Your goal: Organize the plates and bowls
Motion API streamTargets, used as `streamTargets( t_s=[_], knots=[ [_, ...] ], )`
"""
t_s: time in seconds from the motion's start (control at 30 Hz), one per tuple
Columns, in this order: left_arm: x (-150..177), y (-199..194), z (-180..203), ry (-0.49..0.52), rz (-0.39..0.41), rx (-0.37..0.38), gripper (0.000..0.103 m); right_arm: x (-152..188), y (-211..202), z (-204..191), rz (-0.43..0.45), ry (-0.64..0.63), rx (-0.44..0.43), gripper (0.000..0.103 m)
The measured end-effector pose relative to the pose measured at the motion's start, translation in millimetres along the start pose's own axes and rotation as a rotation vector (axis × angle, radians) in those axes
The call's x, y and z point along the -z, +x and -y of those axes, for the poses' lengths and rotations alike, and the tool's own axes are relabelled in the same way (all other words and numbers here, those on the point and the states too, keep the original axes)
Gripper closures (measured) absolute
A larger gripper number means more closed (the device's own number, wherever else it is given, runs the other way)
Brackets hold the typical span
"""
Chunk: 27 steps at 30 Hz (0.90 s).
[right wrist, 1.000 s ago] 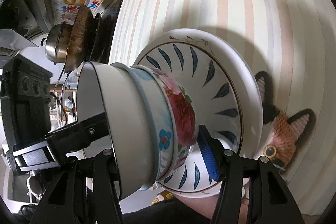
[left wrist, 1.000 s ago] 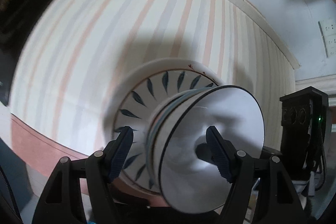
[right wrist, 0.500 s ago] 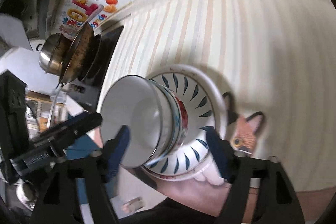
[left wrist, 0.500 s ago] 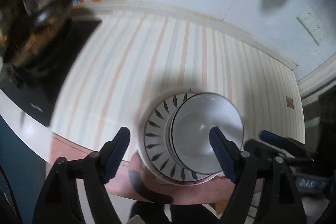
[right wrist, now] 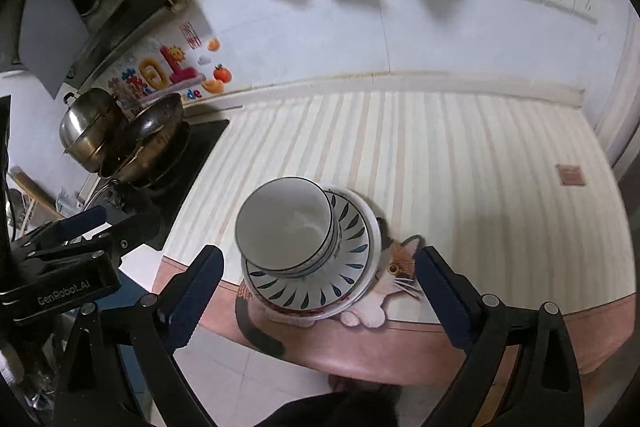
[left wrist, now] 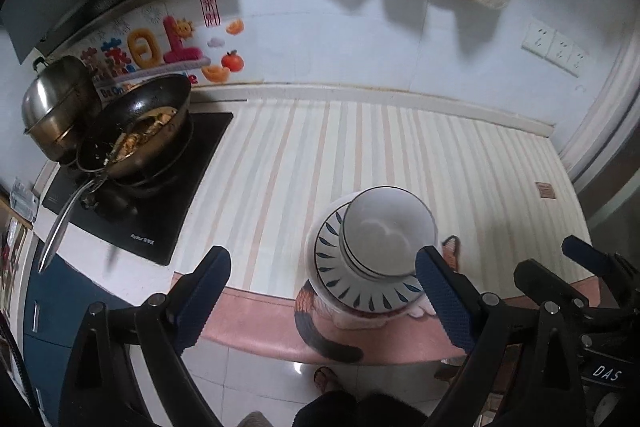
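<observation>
The left gripper [left wrist: 322, 301] is spread wide with nothing between its blue pads, and the right gripper [right wrist: 320, 293] is likewise spread wide and holds nothing. Below and ahead of both, the white bowl [left wrist: 388, 231] [right wrist: 286, 223] sits nested in other bowls on the leaf-patterned plate [left wrist: 360, 287] [right wrist: 320, 287]. This stack stands on the striped table [left wrist: 360, 147] [right wrist: 460, 155], close to its pink front edge, partly covering a cat picture [right wrist: 396, 271] on the mat. From the left gripper the stack lies toward its right finger; from the right gripper, toward its left finger. Far off to the left, a frying pan [left wrist: 136, 131] [right wrist: 148, 139] with food and a steel pot [left wrist: 56, 107] [right wrist: 86, 127] sit on the black cooktop [left wrist: 160, 199].
</observation>
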<state>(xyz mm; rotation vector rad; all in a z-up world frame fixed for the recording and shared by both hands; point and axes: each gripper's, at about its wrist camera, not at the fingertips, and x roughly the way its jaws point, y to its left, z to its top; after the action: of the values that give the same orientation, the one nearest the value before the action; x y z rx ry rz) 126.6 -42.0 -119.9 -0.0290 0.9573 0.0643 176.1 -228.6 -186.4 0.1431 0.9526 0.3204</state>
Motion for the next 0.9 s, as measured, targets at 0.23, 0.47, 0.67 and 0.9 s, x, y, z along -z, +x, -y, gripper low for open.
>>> streamTargets(
  t_s=[0.23, 0.47, 0.67, 0.9],
  knots=[
    [29, -70, 0, -0.027, 0.093, -0.007, 0.008, 24, -81, -18, 0.094, -0.033, -0.003, 0.004],
    [66, -134, -4, -0.083, 0.176, -0.047, 0.008, 66, -161, -28, 0.162, -0.062, 0.003, 0.003],
    [105, -173, -6, -0.094, 0.201, -0.085, 0.008, 109, -219, -41, 0.202, -0.087, 0.011, 0.003],
    [136, -210, -7, -0.084, 0.24, -0.098, 0.008, 146, -256, -53, 0.202, -0.102, 0.02, 0.003]
  ],
)
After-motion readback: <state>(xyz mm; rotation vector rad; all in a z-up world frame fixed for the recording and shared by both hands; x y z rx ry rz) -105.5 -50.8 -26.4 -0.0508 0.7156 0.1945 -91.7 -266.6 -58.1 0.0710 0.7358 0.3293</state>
